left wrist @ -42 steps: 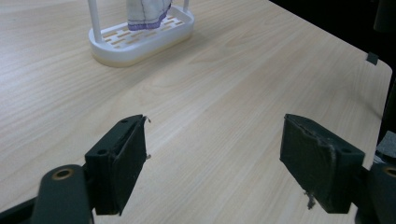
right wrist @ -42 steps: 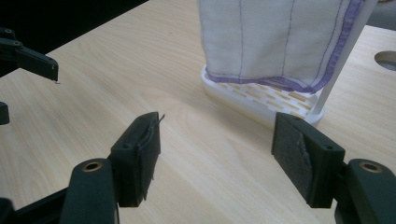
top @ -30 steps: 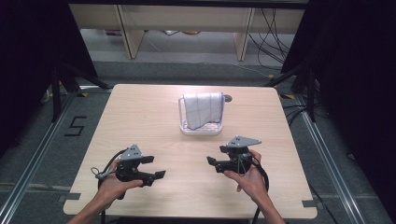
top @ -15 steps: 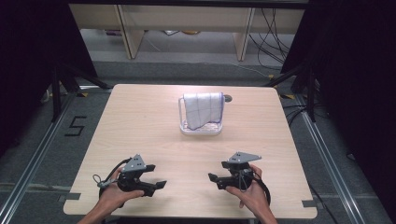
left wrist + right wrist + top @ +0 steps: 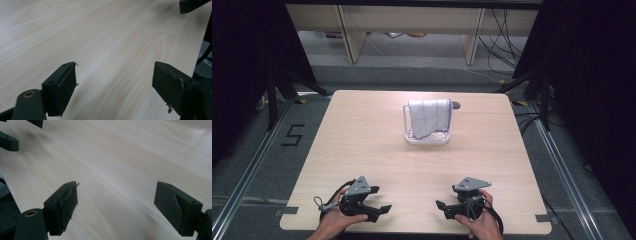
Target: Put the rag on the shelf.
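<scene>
My left gripper (image 5: 381, 199) lies low over the wooden table (image 5: 362, 140) near its front edge, held in a hand and pointing right. In the left gripper view it (image 5: 115, 77) stands open over bare wood. My right gripper (image 5: 444, 202) is held facing it at the front right, pointing left. Its jaws have just been opening, and in the right gripper view it (image 5: 116, 195) stands wide with nothing between its pads. A white checked towel (image 5: 428, 117) hangs over a small white rack (image 5: 427, 140) at the table's far middle, well away from both grippers.
A small dark disc (image 5: 457, 105) lies behind the rack. The table's front edge (image 5: 412, 233) runs just under both hands. Black stands and cables (image 5: 532, 85) flank the table on the floor. Each gripper's tips show in the other's view, the right's (image 5: 190, 5) and the left's (image 5: 10, 143).
Both hands have drawn back toward the table's front edge and sunk lower. The right gripper's jaws look spread wider than before.
</scene>
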`<state>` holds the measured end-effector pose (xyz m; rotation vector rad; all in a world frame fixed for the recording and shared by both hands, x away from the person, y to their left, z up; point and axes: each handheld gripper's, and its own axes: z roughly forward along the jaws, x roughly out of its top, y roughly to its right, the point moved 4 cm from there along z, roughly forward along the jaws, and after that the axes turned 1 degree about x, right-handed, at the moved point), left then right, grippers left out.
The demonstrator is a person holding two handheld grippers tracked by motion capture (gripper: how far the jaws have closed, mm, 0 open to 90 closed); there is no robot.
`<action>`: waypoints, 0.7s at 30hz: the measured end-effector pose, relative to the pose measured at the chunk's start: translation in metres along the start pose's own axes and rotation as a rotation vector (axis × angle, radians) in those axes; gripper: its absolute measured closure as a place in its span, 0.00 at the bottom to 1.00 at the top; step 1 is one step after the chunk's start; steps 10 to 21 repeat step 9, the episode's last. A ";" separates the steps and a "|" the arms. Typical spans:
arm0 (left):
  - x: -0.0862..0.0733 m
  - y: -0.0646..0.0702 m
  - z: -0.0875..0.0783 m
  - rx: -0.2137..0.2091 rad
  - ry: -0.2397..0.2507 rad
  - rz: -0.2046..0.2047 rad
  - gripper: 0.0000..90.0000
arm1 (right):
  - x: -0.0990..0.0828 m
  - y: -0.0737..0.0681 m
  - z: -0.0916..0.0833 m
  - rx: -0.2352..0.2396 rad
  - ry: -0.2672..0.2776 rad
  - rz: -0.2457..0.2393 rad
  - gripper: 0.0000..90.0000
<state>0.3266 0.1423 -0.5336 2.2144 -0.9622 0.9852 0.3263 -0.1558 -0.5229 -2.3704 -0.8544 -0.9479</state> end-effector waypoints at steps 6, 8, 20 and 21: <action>-0.001 -0.001 0.001 -0.003 -0.010 0.011 0.20 | 0.000 -0.001 0.001 -0.009 -0.008 -0.007 0.22; -0.001 -0.003 0.003 -0.010 0.005 -0.016 0.20 | 0.000 0.000 0.003 -0.011 0.000 -0.023 0.23; -0.001 -0.003 0.003 -0.010 0.005 -0.016 0.20 | 0.000 0.000 0.003 -0.011 0.000 -0.023 0.23; -0.001 -0.003 0.003 -0.010 0.005 -0.016 0.20 | 0.000 0.000 0.003 -0.011 0.000 -0.023 0.23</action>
